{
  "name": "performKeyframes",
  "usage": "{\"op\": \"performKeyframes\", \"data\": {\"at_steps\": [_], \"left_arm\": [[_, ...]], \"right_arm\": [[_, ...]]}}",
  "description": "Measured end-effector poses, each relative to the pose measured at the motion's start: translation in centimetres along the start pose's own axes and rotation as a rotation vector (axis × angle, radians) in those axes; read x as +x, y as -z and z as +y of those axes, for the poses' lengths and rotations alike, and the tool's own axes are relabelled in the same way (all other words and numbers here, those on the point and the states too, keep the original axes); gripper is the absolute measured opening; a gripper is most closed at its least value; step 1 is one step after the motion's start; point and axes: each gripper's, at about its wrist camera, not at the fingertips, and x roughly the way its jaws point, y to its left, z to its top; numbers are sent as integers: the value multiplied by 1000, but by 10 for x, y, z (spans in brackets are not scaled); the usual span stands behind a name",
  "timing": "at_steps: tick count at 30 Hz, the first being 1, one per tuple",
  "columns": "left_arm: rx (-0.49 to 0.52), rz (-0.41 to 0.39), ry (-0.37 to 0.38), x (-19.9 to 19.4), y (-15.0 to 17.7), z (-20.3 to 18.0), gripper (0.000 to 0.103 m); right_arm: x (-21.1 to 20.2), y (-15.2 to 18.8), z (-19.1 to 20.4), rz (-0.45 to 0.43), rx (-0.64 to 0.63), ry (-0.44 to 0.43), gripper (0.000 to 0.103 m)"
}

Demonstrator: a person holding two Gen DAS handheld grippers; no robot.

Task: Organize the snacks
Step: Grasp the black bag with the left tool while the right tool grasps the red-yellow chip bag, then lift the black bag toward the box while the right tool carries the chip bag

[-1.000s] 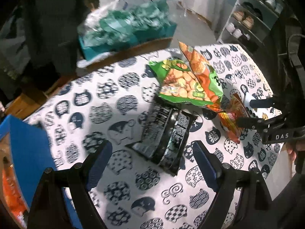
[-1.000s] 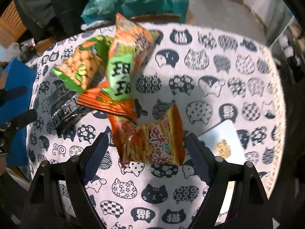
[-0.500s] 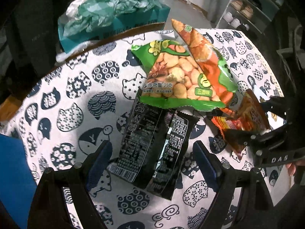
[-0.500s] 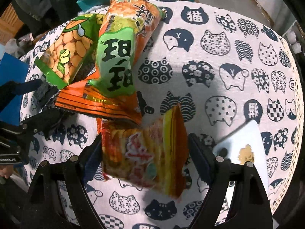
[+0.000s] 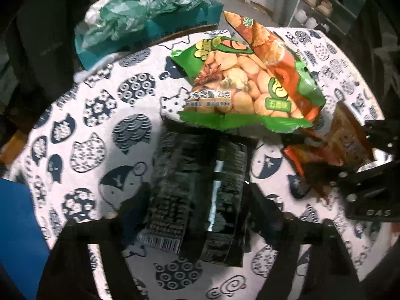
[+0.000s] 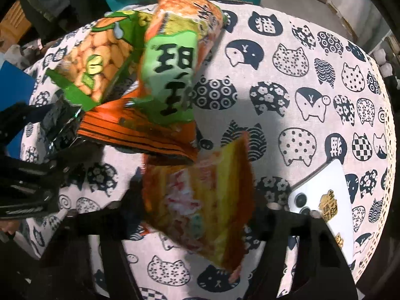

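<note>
Change since a second ago: both of my grippers have pushed in on the pile; each packet now fills the space between its fingers, and the yellow-orange one looks lifted and tilted, no longer flat.
Black packet [image 5: 200, 195]: centre to lower centre of the left view, lying flat on the cat-print tablecloth [image 5: 82, 130], its top edge tucked under the green peanut bag [image 5: 247, 87].
Left gripper [image 5: 197, 215]: fingers either side of the black packet and close against it; motion blur leaves me unable to tell whether they are clenched on it yet.
Yellow-orange packet [image 6: 200, 200]: lower centre of the right view, tilted up off the cloth.
Right gripper [image 6: 200, 212]: grasping this packet, I judge, since it hangs at an angle between the fingers.
Orange-and-green bag [image 6: 172, 70]: upper centre of the right view, propped over the peanut bag.
White phone [image 6: 322, 197]: lower right, just beside the right finger.
Blue box [image 5: 17, 237]: lower left edge of the left view, probably where the snacks go.
Meaning: two packets are about to leave the pile.
</note>
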Motion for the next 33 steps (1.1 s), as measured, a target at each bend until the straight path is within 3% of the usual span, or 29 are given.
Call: {"op": "performKeyframes", "data": {"at_steps": [3,6,16,33], "left_arm": [[14,-5,-17,-3,5,-4,59],[1,-5,-25,-7,11,-1,57],[-71,-30,-62,-39,34,12,57],[-152,-141,-93,-128,58,26,57]], "right_arm": [[-1,6,6,-5,7,-7,57],[-4,8,5,-2,19,-17,55],[-33,26,0,-22,26,-27,55],[-115,37,15,-150,-21,-67,55]]}}
